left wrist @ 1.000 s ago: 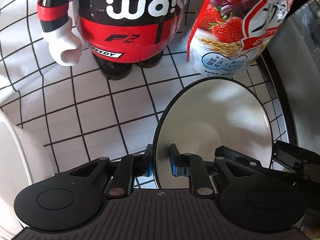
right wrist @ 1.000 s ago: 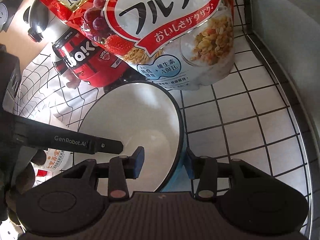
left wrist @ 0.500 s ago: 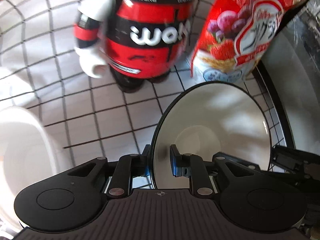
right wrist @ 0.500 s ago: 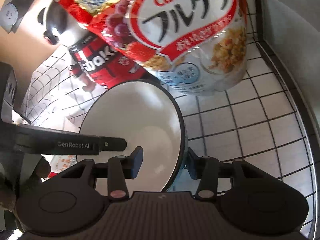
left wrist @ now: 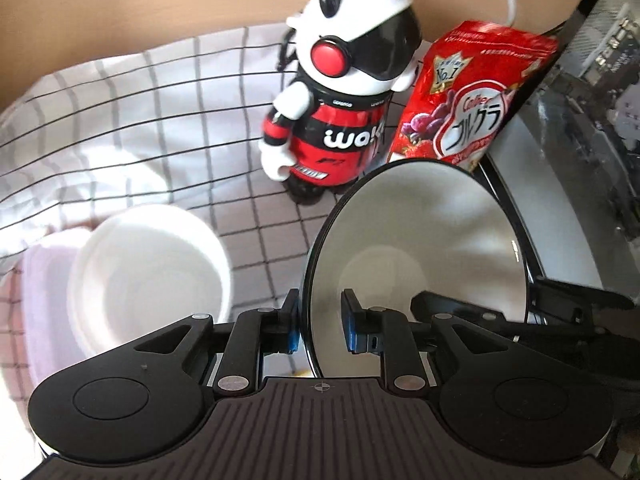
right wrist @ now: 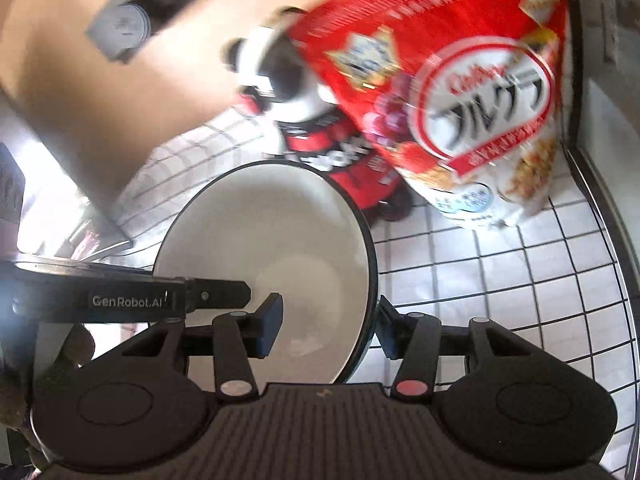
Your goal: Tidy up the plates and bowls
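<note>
1. My left jaws (left wrist: 320,326) straddle the near-left rim of the black-edged bowl (left wrist: 416,264). The outer pad sits against the outside of the rim, but a gap shows between the inner pad and the bowl's inside. I cannot tell whether they truly pinch it.

2. My right jaws (right wrist: 330,330) are spread around the opposite rim of the same bowl (right wrist: 272,252), and neither pad touches it. The right hand gives no support.

3. The bowl stands tilted, nearly on edge, its open side facing right from the left jaws. It appears to be off the checked cloth (left wrist: 152,120), but I cannot see its underside.

4. The key relation: a stack of white bowls (left wrist: 148,272) lies down and to the left of my left jaws, mouth up, on a pale mat (left wrist: 44,280). The left hand is nearer. I judge the move must swing the bowl leftward and level it, so its mouth faces up over the stack.

5. Behind stand a panda toy (left wrist: 340,100) and a red cereal bag (left wrist: 468,100), both close to the bowl's far rim. A wide swing could knock them.

6. The cloth covers the desk. A dark rim (right wrist: 600,200) bounds it on the right.
</note>
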A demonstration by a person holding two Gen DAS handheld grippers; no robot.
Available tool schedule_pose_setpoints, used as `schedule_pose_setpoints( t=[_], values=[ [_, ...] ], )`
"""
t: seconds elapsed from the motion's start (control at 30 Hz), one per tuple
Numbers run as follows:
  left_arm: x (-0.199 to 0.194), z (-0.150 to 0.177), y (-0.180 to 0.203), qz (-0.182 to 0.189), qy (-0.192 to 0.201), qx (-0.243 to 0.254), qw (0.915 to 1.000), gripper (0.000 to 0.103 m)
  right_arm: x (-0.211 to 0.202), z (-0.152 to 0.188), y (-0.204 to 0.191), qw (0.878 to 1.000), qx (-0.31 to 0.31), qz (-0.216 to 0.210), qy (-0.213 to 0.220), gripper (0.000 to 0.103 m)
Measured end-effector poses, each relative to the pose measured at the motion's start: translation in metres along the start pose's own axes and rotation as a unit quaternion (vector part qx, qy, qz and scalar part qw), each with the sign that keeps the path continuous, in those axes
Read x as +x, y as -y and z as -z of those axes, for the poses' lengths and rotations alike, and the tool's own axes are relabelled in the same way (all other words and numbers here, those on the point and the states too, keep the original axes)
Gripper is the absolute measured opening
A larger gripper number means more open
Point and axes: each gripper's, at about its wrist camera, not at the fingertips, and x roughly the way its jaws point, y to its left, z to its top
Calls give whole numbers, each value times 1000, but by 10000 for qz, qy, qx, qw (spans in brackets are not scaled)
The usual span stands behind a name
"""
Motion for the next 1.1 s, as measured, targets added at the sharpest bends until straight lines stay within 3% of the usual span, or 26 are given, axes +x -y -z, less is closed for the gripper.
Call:
schedule_pose_setpoints(
  t=[0.2, 0.5, 0.63, 1.1],
  values=[
    [-29, 47, -10, 145, -84, 184, 9997, 22, -22, 23, -31, 9997, -253, -41, -33, 50],
    [5, 104, -27, 290, -481, 52, 9984, 22, 6, 74, -35, 9965, 120, 158, -815, 52],
    [15, 119, -30, 267, -563, 21, 9981, 21, 15, 86, -36, 9950, 113, 210, -975, 53],
    [12, 131, -23, 29, -147, 133, 9998, 18, 29, 90, -31, 9921, -45, 435, -1174, 53]
  ],
)
